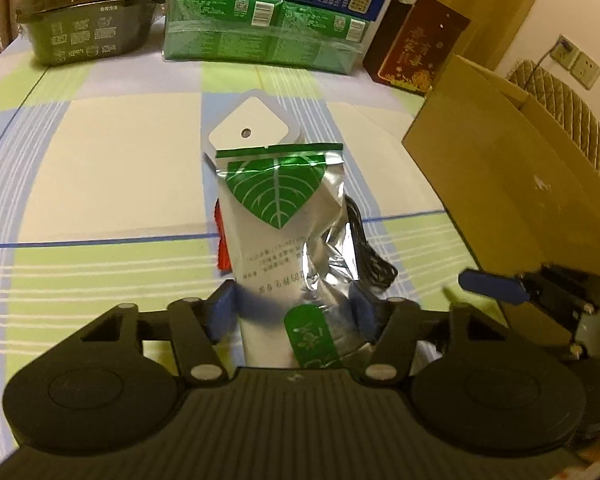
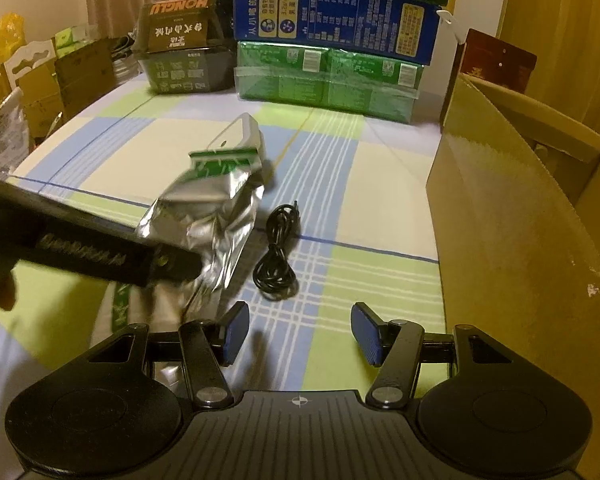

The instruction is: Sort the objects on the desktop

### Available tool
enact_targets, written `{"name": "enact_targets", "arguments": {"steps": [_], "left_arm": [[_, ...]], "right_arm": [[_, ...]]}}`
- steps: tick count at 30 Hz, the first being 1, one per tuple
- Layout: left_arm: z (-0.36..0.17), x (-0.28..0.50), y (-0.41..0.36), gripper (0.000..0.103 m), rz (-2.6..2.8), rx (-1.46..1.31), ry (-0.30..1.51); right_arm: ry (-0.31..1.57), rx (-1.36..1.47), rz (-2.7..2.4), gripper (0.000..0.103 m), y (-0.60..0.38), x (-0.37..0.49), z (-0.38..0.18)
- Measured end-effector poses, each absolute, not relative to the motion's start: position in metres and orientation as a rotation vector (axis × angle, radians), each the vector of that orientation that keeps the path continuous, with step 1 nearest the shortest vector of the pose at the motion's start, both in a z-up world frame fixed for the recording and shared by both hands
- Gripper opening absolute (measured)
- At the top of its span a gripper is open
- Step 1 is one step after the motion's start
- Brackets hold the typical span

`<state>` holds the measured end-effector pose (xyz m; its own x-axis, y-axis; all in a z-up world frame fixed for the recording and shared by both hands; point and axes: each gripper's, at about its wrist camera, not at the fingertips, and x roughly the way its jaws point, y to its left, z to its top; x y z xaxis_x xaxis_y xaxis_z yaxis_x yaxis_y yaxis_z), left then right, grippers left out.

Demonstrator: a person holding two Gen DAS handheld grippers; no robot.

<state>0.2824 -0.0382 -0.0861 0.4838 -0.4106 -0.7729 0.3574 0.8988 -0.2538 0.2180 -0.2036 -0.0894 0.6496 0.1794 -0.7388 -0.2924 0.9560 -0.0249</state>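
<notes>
Two hand-held grippers worked over a counter [image 2: 380, 168] covered in a checked cloth of green, blue and cream. The left hand-held gripper [image 1: 296, 308] was clamped on the near end of a silver foil pouch [image 1: 276, 216] printed with a green leaf, its blue pads pressing both sides of the bag. The pouch lay across the middle of the counter, its far end overlapping a white square device [image 1: 250, 126]; something red [image 1: 221, 236] showed at its left edge. A coiled black cable [image 2: 278, 254] lay on the cloth just right of the pouch, close to it but apart in the right wrist view.

The right hand-held gripper [image 2: 300, 334] hovered above the cloth near the cable with its jaws apart and nothing between them. An open cardboard box [image 2: 512, 216] stood at the right edge. Along the far side sat a dark food tray [image 2: 180, 60], a green shrink-wrapped pack [image 2: 324, 80] with a blue carton [image 2: 336, 28] on top, and a dark red box [image 1: 416, 54].
</notes>
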Motion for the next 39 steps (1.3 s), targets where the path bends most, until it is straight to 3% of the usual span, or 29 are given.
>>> {"name": "enact_targets", "arguments": {"steps": [9,15,17,22,26,33,39], "left_arm": [[-0.075,0.245,0.007,0.047,-0.333,0.04,0.95],[-0.077,0.238,0.028,0.052,-0.295,-0.002,0.938],[-0.078,0.239,0.027,0.052,-0.295,0.003,0.935],[-0.082,0.239,0.02,0.065,-0.307,0.02,0.929],[-0.085,0.24,0.018,0.073,-0.315,0.022,0.937],[-0.09,0.243,0.01,0.082,-0.317,0.05,0.95],[-0.097,0.245,-0.002,0.077,-0.285,0.143,0.981]], "right_arm": [[0.777,-0.099,0.318,0.055,-0.192,0.234,-0.092],[0.762,-0.077,0.303,0.047,-0.187,0.258,-0.101],[0.77,-0.069,0.291,0.043,-0.188,0.266,-0.106],[0.776,-0.091,0.28,0.034,-0.188,0.276,-0.117],[0.768,-0.125,0.303,0.012,-0.181,0.274,-0.117],[0.801,-0.092,0.287,0.012,-0.181,0.262,-0.114],[0.808,-0.076,0.283,0.012,-0.184,0.242,-0.104]]}}
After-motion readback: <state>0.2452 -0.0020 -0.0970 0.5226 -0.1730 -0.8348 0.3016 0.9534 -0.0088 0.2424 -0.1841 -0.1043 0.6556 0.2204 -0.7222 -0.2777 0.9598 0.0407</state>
